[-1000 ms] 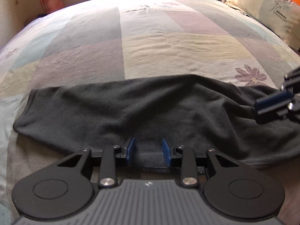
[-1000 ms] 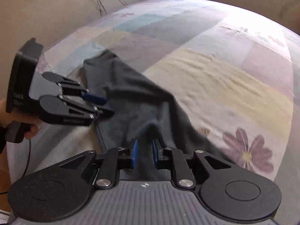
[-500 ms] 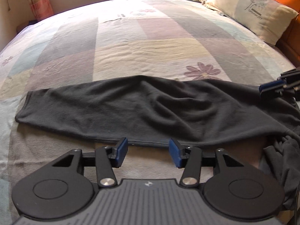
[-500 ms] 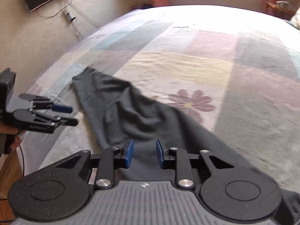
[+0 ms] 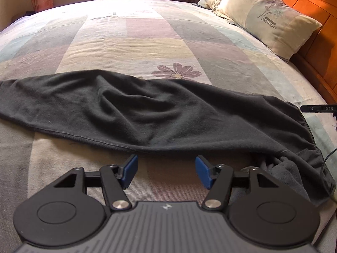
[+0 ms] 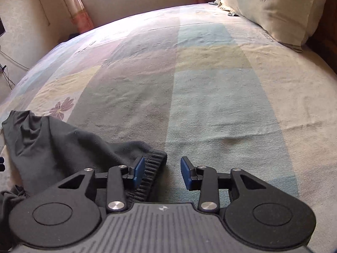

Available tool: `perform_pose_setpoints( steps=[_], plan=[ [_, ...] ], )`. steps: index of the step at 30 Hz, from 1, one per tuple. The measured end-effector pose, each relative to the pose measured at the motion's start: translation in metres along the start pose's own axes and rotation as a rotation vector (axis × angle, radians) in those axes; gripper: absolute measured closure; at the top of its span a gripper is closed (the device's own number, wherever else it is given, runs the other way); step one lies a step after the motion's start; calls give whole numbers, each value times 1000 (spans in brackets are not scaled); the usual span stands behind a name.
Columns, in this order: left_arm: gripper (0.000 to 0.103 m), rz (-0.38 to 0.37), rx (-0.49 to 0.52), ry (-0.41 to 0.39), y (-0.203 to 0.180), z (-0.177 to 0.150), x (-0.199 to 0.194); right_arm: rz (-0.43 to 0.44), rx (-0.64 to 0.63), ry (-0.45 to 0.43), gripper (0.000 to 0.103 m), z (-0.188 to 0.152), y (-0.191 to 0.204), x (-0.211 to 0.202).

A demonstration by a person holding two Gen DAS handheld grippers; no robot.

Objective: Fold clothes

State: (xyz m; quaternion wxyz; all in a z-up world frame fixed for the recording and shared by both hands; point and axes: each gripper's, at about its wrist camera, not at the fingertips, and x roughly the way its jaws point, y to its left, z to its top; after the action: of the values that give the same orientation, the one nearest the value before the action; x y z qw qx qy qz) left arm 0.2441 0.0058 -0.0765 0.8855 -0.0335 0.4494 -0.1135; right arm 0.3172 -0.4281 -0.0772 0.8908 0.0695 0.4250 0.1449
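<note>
Patchwork bed (image 5: 147, 42) carries dark trousers (image 5: 168, 113) lying crosswise just ahead of the left gripper (image 5: 166, 172); right gripper (image 6: 162, 172) nearest the waistband (image 6: 151, 168); both opening, empty.

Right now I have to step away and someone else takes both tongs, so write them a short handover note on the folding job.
Left tongs: opening, nothing between the pads, just short of the garment's near edge.
Right tongs: opening, nothing gripped; the ribbed waistband lies beside the left pad.
Dark garment: lies in a long band across the bedspread, waistband end bunched at the right, middle wrinkled.
Done: it looks folded once lengthwise and released.
Left: probably smooth the wrinkles, tidy the bunched end, then fold it shorter.
</note>
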Motion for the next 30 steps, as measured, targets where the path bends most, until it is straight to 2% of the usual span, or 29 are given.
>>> perform_pose_setpoints(
  steps=[2,8,10,14,15,16,17,18,20,25,27,29,30],
  plan=[
    [42,-7,-11,-3,-7,0,1,38,-1,-21,55,1,-1,6],
    [42,-18,4,7,-24,1,6,-16,-160,-25,52,6,18,38],
    [41,-11,8,8,-28,0,7,-27,-217,-35,47,-1,28,42],
    [41,-8,8,8,-31,-4,6,24,-303,-17,47,-17,44,32],
    [41,-4,8,8,-31,-5,6,20,-328,-21,49,-20,48,29],
    [41,-1,7,8,-31,-6,6,15,-347,-26,59,-23,51,26],
    [41,4,5,9,-31,-7,6,11,-340,-34,67,-23,51,24],
    [41,9,3,11,-31,-8,6,7,-322,-51,87,-21,50,20],
    [41,12,2,12,-32,-10,4,8,-263,-108,93,-17,45,10],
    [41,15,4,-1,-33,-12,-4,-49,-126,-246,95,-8,25,-10],
    [41,14,5,-9,-33,-12,-8,-72,-86,-255,94,-4,17,-9],
    [41,18,4,-15,-33,-11,-11,-107,-84,-211,93,-2,17,0],
    [41,19,4,-18,-34,-11,-12,-131,-86,-188,86,-2,17,4]
  ],
)
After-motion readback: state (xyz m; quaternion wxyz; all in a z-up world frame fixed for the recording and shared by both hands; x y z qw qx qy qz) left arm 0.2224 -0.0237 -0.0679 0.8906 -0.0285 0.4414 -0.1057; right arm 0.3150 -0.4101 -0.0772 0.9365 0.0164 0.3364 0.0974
